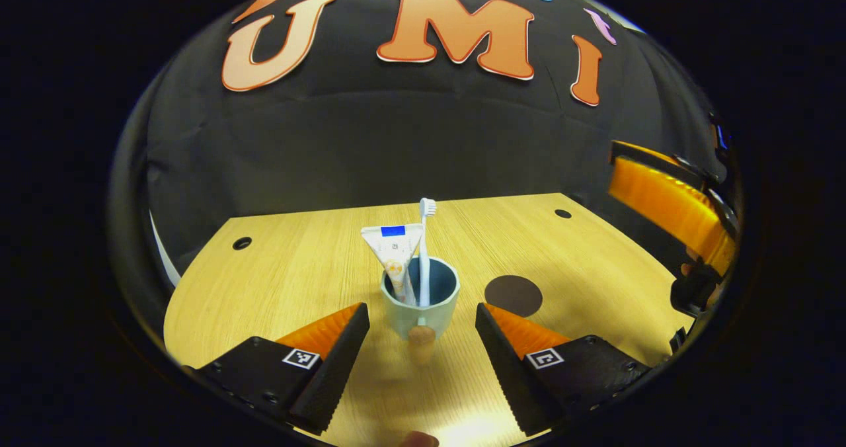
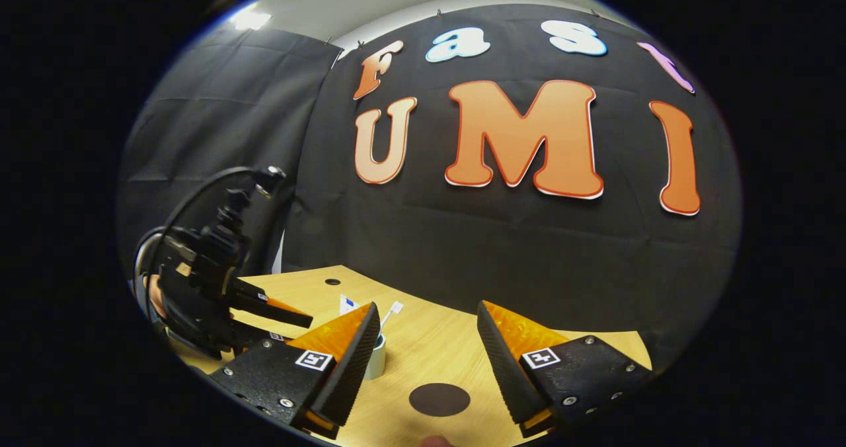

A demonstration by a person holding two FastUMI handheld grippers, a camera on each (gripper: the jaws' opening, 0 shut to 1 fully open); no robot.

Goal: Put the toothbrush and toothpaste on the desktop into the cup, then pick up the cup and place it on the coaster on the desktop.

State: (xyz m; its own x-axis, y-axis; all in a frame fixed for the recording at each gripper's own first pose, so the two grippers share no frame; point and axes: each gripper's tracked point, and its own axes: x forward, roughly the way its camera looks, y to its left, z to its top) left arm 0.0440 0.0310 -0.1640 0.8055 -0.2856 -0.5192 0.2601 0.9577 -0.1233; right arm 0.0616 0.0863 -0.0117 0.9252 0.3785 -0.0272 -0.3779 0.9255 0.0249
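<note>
A pale blue cup (image 1: 420, 298) stands upright mid-table in the left gripper view, its wooden handle (image 1: 421, 341) turned toward me. A white toothbrush (image 1: 425, 248) and a toothpaste tube (image 1: 394, 248) stand inside it. My left gripper (image 1: 421, 315) is open, its fingertips either side of the cup and a little short of it, touching nothing. The dark round coaster (image 1: 513, 295) lies just right of the cup. My right gripper (image 2: 428, 309) hangs open and empty above the coaster (image 2: 439, 399); its left finger hides most of the cup (image 2: 377, 361).
The wooden table (image 1: 297, 268) has small cable holes (image 1: 242, 243) near its back corners and ends at the black cloth wall. The right gripper (image 1: 674, 209) shows raised at the right edge; the left gripper (image 2: 218, 288), held by a hand, shows at the left.
</note>
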